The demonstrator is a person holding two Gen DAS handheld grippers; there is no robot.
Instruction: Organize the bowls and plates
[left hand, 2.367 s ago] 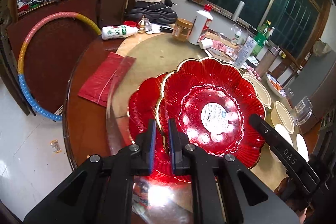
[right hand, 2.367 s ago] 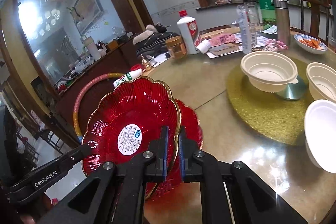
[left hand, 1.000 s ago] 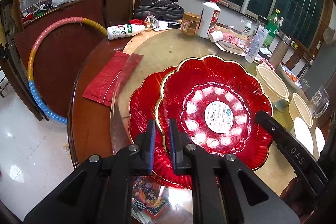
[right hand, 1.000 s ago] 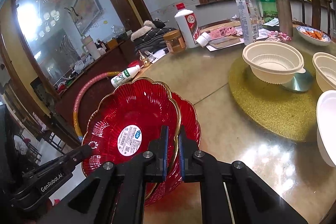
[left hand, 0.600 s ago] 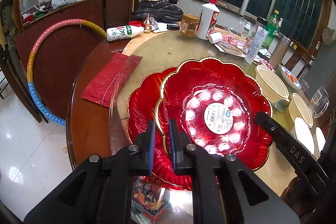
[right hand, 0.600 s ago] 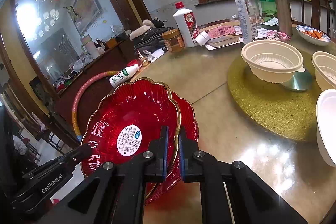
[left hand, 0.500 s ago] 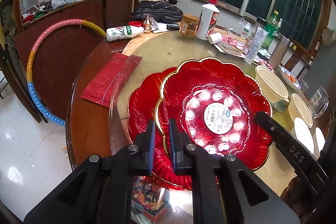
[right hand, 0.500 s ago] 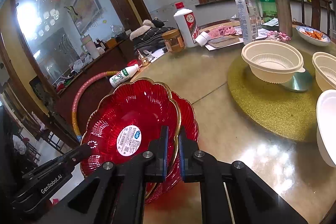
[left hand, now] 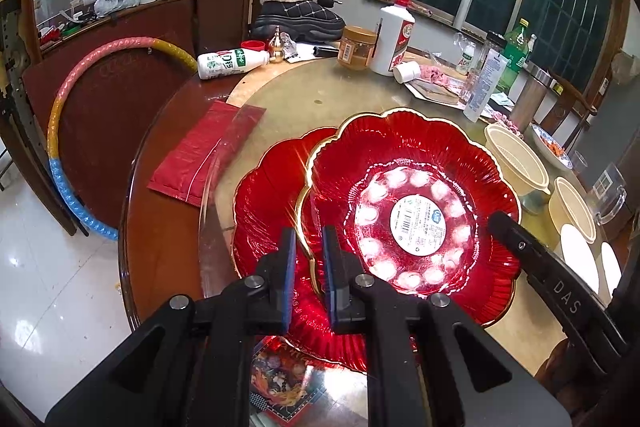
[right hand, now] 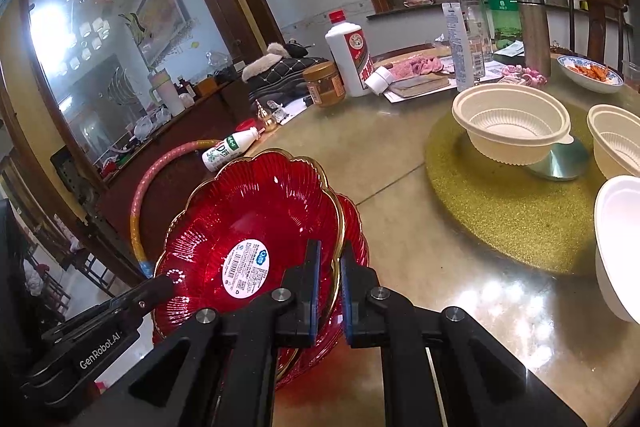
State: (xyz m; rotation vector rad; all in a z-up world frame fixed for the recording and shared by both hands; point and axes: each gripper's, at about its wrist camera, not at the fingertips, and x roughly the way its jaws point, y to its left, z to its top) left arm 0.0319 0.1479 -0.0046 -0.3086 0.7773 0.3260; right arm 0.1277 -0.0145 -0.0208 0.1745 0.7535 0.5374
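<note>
Top plate (left hand: 412,187): a red flower-shaped plate with a gold rim, facing up with its white sticker showing; it is round, so no long axis is standing out. It is sitting over the near part of the table (left hand: 304,99), offset toward the bowls from the plate beneath.
Lower plate (left hand: 264,211): the same red kind, lying under the top one; only its crescent toward the red bag (left hand: 204,151) is peeking out.
Left gripper (left hand: 309,247): its jaws are standing narrow, pinching the gold rim of the top plate on the near edge.
Right gripper (right hand: 330,267): its jaws are likewise narrow, clamping the rim of the same plate on the opposite side.
Bowls: a cream bowl (right hand: 512,123) is standing upright on the gold mat (right hand: 500,203); a second cream bowl (right hand: 616,139) and a white one (right hand: 620,239) are being cut off by the frame edge.
Hard to tell: whether the top plate is resting on the lower one or hanging just above it.
</note>
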